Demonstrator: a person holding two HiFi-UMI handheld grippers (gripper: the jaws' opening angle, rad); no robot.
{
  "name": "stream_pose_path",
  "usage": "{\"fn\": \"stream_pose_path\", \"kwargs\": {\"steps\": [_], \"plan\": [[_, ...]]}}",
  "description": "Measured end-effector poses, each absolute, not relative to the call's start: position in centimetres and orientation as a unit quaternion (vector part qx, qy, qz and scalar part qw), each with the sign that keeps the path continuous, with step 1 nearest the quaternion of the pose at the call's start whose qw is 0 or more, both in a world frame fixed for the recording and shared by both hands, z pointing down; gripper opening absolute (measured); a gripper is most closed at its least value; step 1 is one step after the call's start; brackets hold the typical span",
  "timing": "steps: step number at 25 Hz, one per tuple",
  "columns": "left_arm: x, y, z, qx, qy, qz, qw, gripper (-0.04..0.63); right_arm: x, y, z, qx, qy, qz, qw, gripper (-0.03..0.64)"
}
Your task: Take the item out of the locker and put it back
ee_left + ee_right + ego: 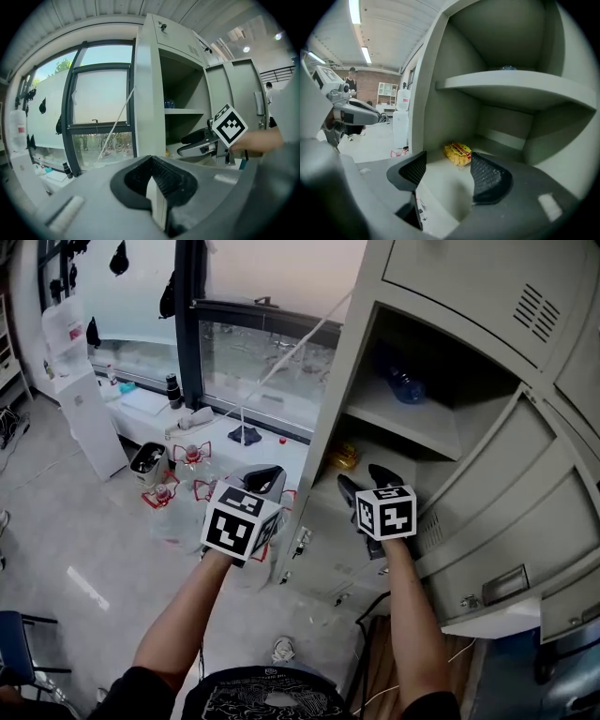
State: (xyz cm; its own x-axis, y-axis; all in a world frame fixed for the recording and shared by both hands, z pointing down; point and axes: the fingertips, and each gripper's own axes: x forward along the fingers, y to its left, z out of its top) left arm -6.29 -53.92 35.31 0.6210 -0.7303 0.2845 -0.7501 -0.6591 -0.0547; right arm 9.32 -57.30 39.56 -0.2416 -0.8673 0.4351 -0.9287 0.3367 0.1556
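Yellow snack packet [458,153]: lying flat on the floor of the locker's [347,362] lower compartment, near the left wall. A red label band is slanting across it, with lettering too small to read; its long axis is unclear. Right gripper [450,171]: pointing in, jaws standing apart and empty, short of the packet. Left gripper [151,161]: hovering outside at the left, jaws pressing together on nothing. Blue bottle [406,385]: sitting on the upper shelf.

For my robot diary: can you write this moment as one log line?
right gripper: open, empty, facing yellow plastic snack packet inside grey metal locker | left gripper: shut, empty, outside locker
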Motion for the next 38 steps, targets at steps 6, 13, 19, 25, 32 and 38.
{"fn": "stream_pose_path", "kwargs": {"steps": [6, 13, 19, 25, 32, 38], "plan": [[-6.4, -55.7, 36.0, 0.891, -0.428, 0.148, 0.034, 0.0, 9.8, -60.2, 41.7, 0.559, -0.787, 0.086, 0.248, 0.307], [-6.3, -57.2, 36.8, 0.884, -0.441, 0.151, 0.04, 0.0, 10.5, -62.8, 43.3, 0.549, -0.786, 0.102, 0.264, 0.299], [-6.2, -58.1, 37.0, 0.881, -0.447, 0.151, 0.042, 0.0, 10.9, -64.0, 44.9, 0.539, -0.788, 0.129, 0.27, 0.295], [-6.1, -58.6, 37.0, 0.88, -0.449, 0.151, 0.042, 0.0, 11.5, -64.4, 45.3, 0.547, -0.772, 0.141, 0.291, 0.285], [-6.3, -58.6, 37.0, 0.879, -0.451, 0.15, 0.041, 0.0, 11.5, -64.4, 45.9, 0.54, -0.767, 0.14, 0.319, 0.248], [-6.7, -58.5, 36.9, 0.877, -0.454, 0.152, 0.04, 0.0, 11.6, -64.3, 45.8, 0.543, -0.762, 0.118, 0.333, 0.173]]}}
